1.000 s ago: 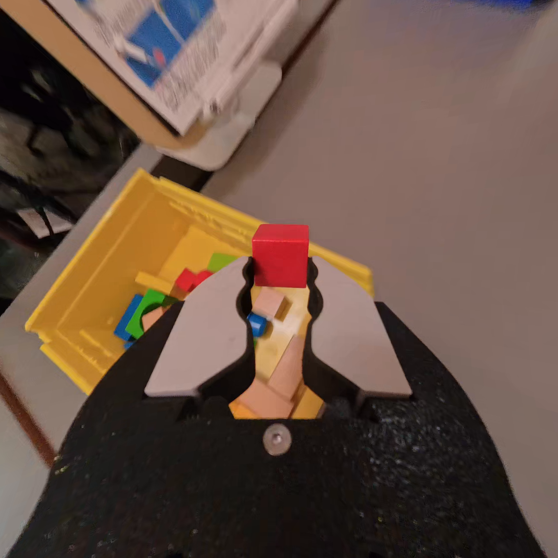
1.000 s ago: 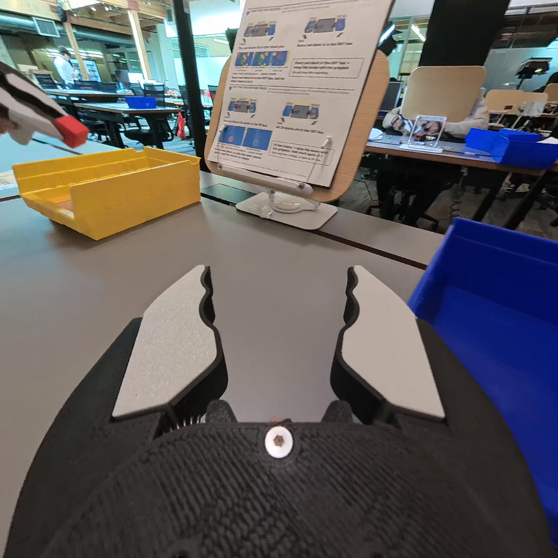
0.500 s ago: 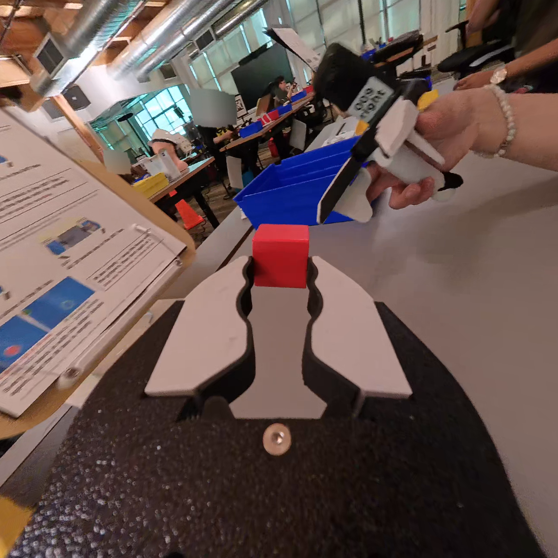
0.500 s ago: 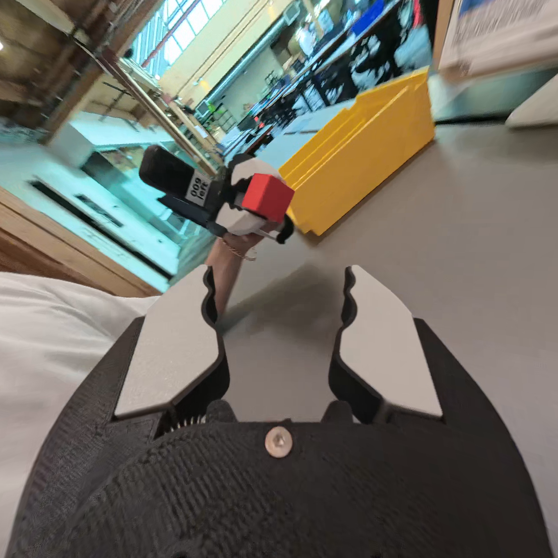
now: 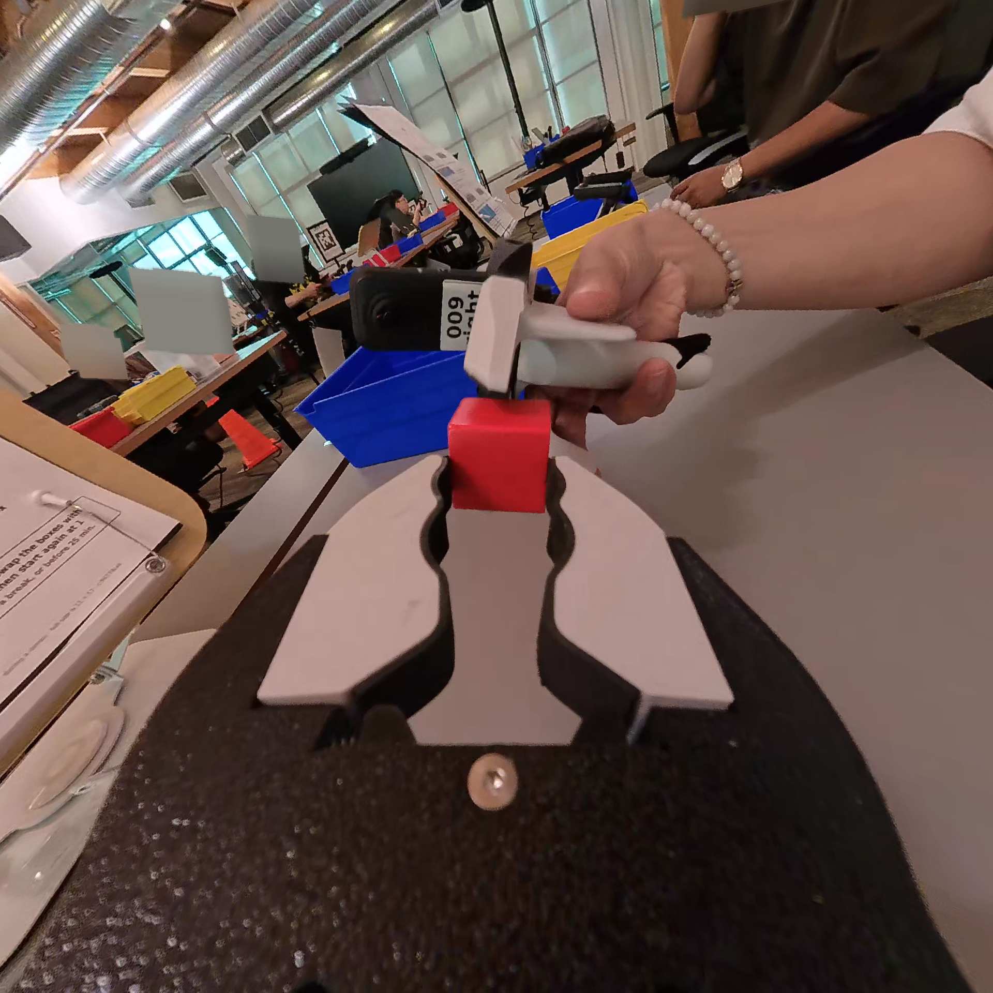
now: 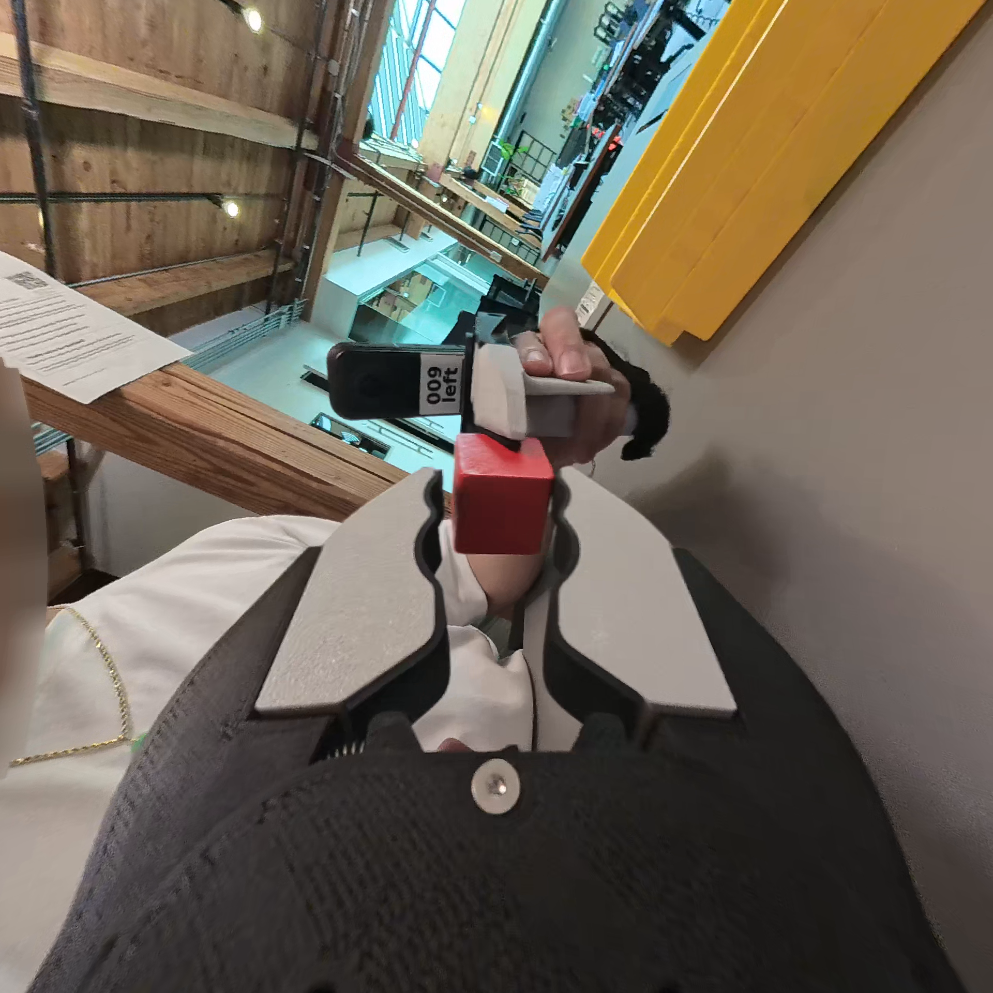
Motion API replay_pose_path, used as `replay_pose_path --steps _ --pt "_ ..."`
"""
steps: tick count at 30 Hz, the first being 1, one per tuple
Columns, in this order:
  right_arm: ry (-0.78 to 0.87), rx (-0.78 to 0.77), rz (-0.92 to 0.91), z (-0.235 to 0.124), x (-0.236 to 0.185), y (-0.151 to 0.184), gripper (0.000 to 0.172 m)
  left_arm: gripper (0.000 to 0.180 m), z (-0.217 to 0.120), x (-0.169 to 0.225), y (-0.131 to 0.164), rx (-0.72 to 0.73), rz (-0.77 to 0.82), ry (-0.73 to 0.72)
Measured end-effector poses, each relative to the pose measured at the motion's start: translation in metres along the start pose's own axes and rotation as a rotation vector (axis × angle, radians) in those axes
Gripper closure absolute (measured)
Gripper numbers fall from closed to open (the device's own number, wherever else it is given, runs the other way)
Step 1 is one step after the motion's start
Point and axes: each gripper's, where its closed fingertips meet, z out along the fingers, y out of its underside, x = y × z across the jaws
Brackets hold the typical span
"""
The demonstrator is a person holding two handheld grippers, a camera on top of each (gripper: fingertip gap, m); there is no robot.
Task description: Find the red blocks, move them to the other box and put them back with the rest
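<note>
My left gripper (image 5: 497, 475) is shut on a red cube (image 5: 498, 465) and holds it in the air above the grey table (image 5: 806, 510). In the right wrist view the same red cube (image 6: 502, 510) stands between my right gripper's (image 6: 497, 502) pads. The right pad (image 6: 607, 537) lies against the cube, while a thin gap shows between the left pad (image 6: 387, 537) and the cube. The two grippers meet at right angles around the cube. A hand (image 5: 634, 290) holds the right gripper's handle.
A blue box (image 5: 387, 403) stands on the table behind the cube. A yellow box (image 6: 752, 177) stands on the table's other side. A paper sheet on a wooden stand (image 5: 80, 564) is at the left. People sit at desks in the background.
My left gripper carried the red cube from above the yellow box towards the right gripper. My right gripper turned to face it and narrowed its pads around the cube.
</note>
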Motion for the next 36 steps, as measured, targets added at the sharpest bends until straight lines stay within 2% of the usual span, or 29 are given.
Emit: replay_pose_path --steps 7,10,11,14,17,20,21,23,25,29,36 --pt "0.125 -0.023 -0.069 -0.008 0.014 -0.001 0.138 0.147 0.004 0.001 0.015 -0.07 -0.034 -0.046" --pt "0.242 0.018 -0.158 -0.037 0.01 -0.022 0.138 0.127 0.0 -0.007 0.017 -0.057 -0.081 -0.13" --pt "0.317 0.044 -0.206 -0.054 0.01 -0.033 0.138 0.124 -0.001 -0.011 0.02 -0.062 -0.097 -0.157" --pt "0.575 0.104 -0.334 -0.122 0.007 -0.064 0.138 0.128 -0.005 -0.019 0.036 -0.153 -0.11 -0.218" --pt "0.981 0.152 -0.391 -0.22 0.017 -0.085 0.137 0.127 -0.007 -0.024 0.052 -0.266 -0.089 -0.259" --pt "1.388 0.088 -0.311 -0.321 0.038 -0.076 0.137 0.127 -0.008 -0.025 0.063 -0.325 -0.102 -0.27" --pt "1.484 0.054 -0.246 -0.348 0.046 -0.067 0.137 0.127 -0.008 -0.025 0.066 -0.337 -0.11 -0.271" --pt "1.574 0.003 -0.114 -0.385 0.062 -0.049 0.137 0.127 -0.009 -0.026 0.072 -0.357 -0.131 -0.271" --pt "1.63 -0.052 -0.026 -0.406 0.073 -0.032 0.137 0.127 -0.011 -0.027 0.077 -0.366 -0.156 -0.278" --pt "1.7 -0.167 0.071 -0.423 0.089 -0.011 0.137 0.129 -0.014 -0.03 0.082 -0.367 -0.209 -0.289" --pt "1.803 -0.247 0.132 -0.438 0.096 -0.004 0.137 0.128 -0.014 -0.03 0.086 -0.379 -0.23 -0.288"
